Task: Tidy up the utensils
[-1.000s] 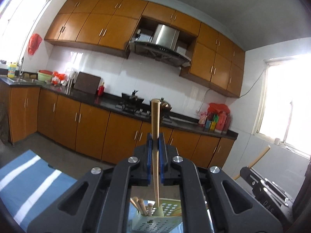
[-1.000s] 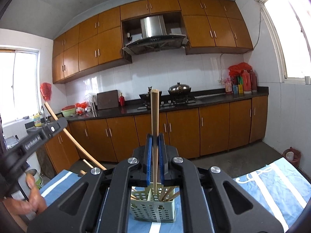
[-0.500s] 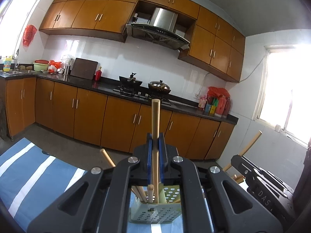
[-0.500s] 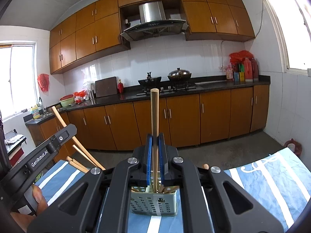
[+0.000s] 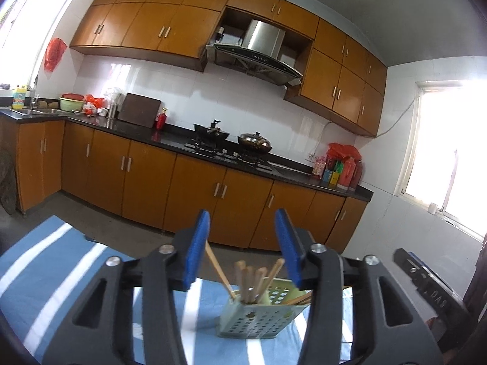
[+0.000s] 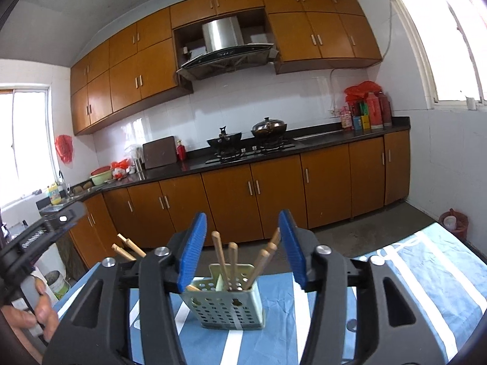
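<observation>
A pale green perforated utensil holder [image 5: 258,316] [image 6: 225,304] stands on a blue-and-white striped cloth [image 5: 54,279] [image 6: 411,276]. Several wooden chopsticks [image 5: 252,279] [image 6: 231,261] stand in it, leaning in different directions. My left gripper [image 5: 242,246] is open and empty, just above and in front of the holder. My right gripper [image 6: 243,246] is open and empty too, above the holder from the other side. The right gripper's body shows at the right of the left wrist view [image 5: 426,286]. The left gripper's body shows at the left of the right wrist view [image 6: 39,237].
Behind the table runs a kitchen counter [image 5: 182,143] with brown cabinets, a stove with two pans [image 6: 246,140] and bottles [image 6: 368,112]. A small bin [image 6: 453,222] stands on the floor at the right. A hand [image 6: 33,313] grips the left tool.
Both grippers were shut on a wooden chopstick each; both have opened and the chopsticks now stand in the holder. Both grippers hang over the holder.
</observation>
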